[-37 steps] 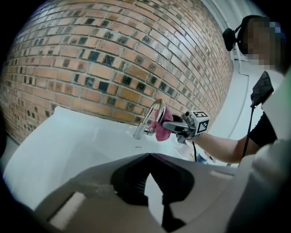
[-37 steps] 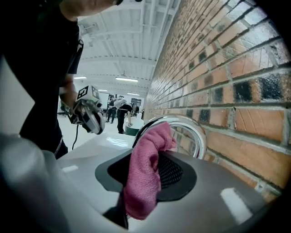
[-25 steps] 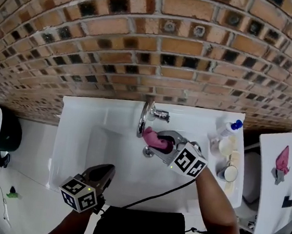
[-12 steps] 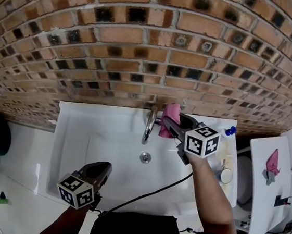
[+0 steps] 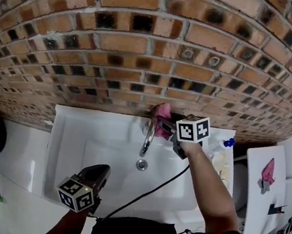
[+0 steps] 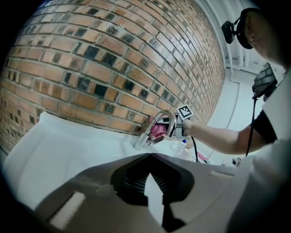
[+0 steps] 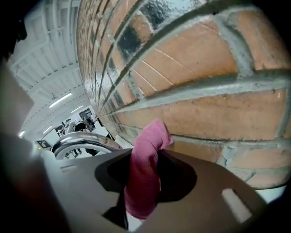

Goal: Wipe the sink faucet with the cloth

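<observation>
Right gripper (image 5: 162, 124) has travelled from spout end low in white ceramic sink (image 5: 81, 132), up right side, to far side of curved chrome faucet (image 5: 147, 136). Its fingers are clamped on pink terry cloth (image 7: 144, 177). Cloth tip now sits near red brick wall (image 5: 143, 45), just behind faucet arch; contact with metal not clear.

Judgement: spout pass mostly done, base and back remain.

Left gripper (image 5: 97, 174) has stayed at near sink edge, fingers closed together, nothing between them.
</observation>
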A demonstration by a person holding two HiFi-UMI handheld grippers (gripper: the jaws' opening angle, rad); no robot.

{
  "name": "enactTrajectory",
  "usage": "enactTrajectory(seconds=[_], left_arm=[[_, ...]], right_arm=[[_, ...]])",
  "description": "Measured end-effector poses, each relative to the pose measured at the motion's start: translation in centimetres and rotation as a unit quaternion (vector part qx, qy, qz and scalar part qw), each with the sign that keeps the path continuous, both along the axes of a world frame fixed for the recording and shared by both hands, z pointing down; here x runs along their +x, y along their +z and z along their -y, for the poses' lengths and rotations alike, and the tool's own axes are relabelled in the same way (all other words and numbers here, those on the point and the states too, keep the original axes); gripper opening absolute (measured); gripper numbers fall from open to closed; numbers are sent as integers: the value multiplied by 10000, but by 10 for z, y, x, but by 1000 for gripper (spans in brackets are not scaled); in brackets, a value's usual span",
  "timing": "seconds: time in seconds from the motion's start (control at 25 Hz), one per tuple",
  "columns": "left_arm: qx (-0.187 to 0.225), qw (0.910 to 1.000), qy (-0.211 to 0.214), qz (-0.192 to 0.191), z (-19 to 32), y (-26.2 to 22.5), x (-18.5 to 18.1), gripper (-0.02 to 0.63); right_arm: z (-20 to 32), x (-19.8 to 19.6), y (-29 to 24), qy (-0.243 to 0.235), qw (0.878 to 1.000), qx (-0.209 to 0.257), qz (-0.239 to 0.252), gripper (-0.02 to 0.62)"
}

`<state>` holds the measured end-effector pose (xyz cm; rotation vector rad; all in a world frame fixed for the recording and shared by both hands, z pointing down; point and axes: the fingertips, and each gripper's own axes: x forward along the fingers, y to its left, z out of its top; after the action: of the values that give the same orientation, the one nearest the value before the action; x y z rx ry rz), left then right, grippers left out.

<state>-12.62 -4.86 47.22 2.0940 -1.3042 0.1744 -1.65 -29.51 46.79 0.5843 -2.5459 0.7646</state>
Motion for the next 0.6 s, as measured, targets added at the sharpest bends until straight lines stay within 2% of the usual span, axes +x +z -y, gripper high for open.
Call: enactTrajectory(seconds=[0.28, 0.6], left_arm=[[-191, 9997, -152, -12, 3, 14, -13, 6], [-227, 9997, -108, -79, -2, 19, -12, 6]], right_arm=[[11, -11, 5, 44, 9997, -226, 93, 135], [4, -5, -17, 437, 9988, 238, -35, 120]])
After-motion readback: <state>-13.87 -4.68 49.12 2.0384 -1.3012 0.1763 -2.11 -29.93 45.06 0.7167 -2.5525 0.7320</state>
